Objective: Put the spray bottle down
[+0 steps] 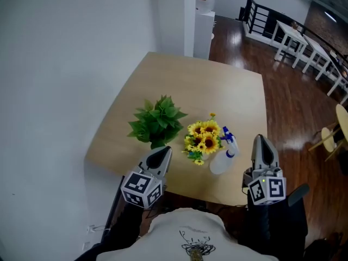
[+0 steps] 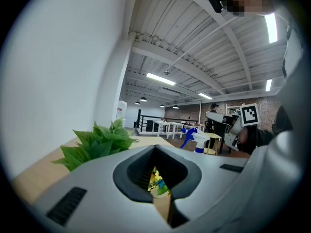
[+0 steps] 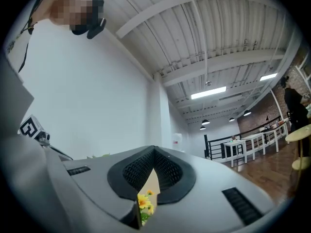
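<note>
The clear spray bottle (image 1: 224, 156) with a blue and white trigger head stands upright on the wooden table (image 1: 179, 86), just right of a sunflower bunch (image 1: 203, 137). It stands free of both grippers. My right gripper (image 1: 262, 141) hovers at the table's near right edge, right of the bottle, shut and empty. My left gripper (image 1: 161, 152) is at the near left edge, shut with nothing in it. The left gripper view shows the bottle (image 2: 193, 139) beyond the closed left gripper (image 2: 154, 147). In the right gripper view, sunflowers (image 3: 144, 201) show through the closed right gripper (image 3: 154, 149).
A leafy green plant (image 1: 157, 121) stands left of the sunflowers. Behind the table are a white wall and a water dispenser (image 1: 204, 15). White tables (image 1: 304, 48) and a round table (image 1: 341, 118) stand on the wooden floor to the right.
</note>
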Action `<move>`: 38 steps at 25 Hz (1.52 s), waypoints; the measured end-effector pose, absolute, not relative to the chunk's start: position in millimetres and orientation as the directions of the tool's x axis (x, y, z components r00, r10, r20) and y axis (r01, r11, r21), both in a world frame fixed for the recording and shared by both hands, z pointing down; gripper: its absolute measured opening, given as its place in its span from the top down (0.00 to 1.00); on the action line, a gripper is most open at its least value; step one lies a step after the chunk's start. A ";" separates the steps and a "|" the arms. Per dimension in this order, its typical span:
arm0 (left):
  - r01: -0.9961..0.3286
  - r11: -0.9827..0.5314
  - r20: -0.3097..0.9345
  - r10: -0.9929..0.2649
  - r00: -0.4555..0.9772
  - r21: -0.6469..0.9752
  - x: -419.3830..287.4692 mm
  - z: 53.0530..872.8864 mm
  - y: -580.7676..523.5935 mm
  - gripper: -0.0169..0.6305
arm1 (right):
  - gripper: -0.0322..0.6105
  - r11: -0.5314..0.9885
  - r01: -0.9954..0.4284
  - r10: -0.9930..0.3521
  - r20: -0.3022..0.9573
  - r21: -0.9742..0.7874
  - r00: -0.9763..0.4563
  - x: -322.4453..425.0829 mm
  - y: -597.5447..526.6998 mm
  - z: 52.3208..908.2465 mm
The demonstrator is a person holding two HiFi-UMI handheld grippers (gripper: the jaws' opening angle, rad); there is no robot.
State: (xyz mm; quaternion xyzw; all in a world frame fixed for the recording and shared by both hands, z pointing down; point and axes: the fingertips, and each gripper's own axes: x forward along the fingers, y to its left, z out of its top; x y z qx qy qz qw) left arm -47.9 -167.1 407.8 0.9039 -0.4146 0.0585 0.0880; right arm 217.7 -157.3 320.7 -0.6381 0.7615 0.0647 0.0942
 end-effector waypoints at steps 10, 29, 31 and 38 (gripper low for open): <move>-0.776 -0.620 0.186 -0.754 0.630 0.115 -56.5 407.8 -166.1 0.99 | 0.96 0.182 -0.983 -0.969 -0.177 -0.031 -0.174 220.9 -165.4 327.3; -0.767 -0.634 0.182 -0.746 0.640 0.098 -53.5 402.7 -175.5 0.99 | 0.96 0.212 -0.977 -0.970 -0.131 -0.035 -0.206 218.2 -174.5 341.0; -0.767 -0.635 0.182 -0.746 0.641 0.098 -53.5 403.3 -176.5 0.99 | 0.96 0.209 -0.977 -0.970 -0.131 -0.035 -0.203 219.0 -175.2 341.6; -0.767 -0.634 0.184 -0.746 0.640 0.101 -53.9 403.7 -178.3 0.99 | 0.96 0.208 -0.978 -0.971 -0.125 -0.032 -0.202 218.9 -177.3 342.3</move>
